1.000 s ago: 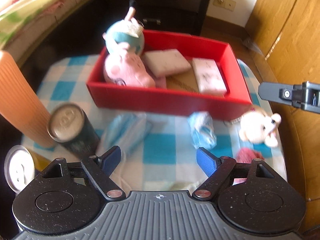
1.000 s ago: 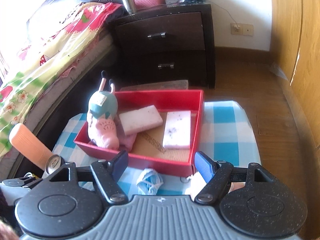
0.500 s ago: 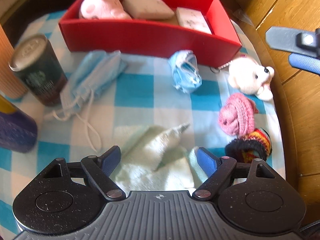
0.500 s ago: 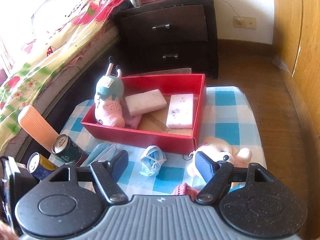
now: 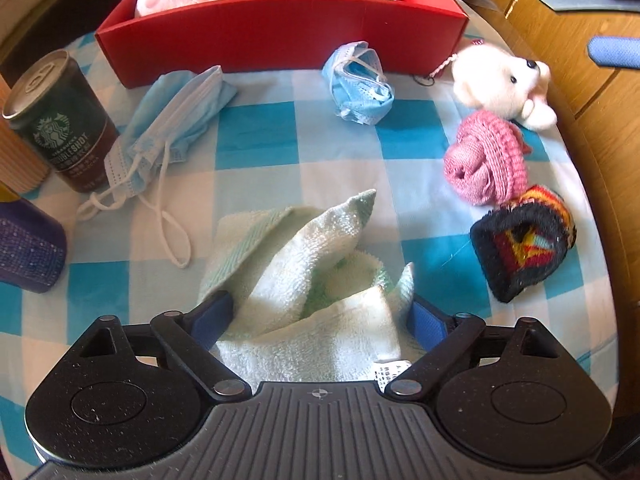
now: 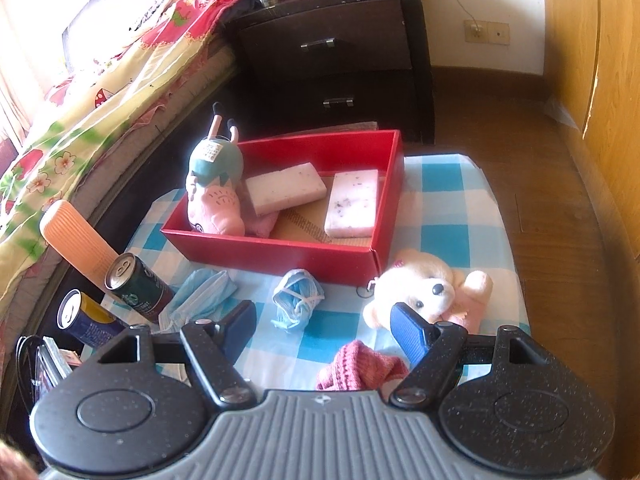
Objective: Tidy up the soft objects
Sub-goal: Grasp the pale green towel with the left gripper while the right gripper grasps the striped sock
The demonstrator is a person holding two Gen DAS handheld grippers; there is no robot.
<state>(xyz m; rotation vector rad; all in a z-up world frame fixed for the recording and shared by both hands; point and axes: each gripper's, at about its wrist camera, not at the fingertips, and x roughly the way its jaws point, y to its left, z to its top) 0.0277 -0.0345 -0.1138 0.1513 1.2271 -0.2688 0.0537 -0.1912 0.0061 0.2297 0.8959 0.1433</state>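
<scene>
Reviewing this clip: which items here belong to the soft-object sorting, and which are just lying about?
Part of the job:
- green towel, between the open left gripper's fingers
- red box
- crumpled mask
- flat mask
- white bear
- pink knit piece
- black patterned knit piece

Just lying about:
- Starbucks can
- blue can
- orange ribbed cup

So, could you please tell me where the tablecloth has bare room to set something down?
Bare cloth lies between the flat mask, the balled mask and the towel, and right of the red box at its far end. The right edge is crowded: bear, pink sock, striped sock.
</scene>
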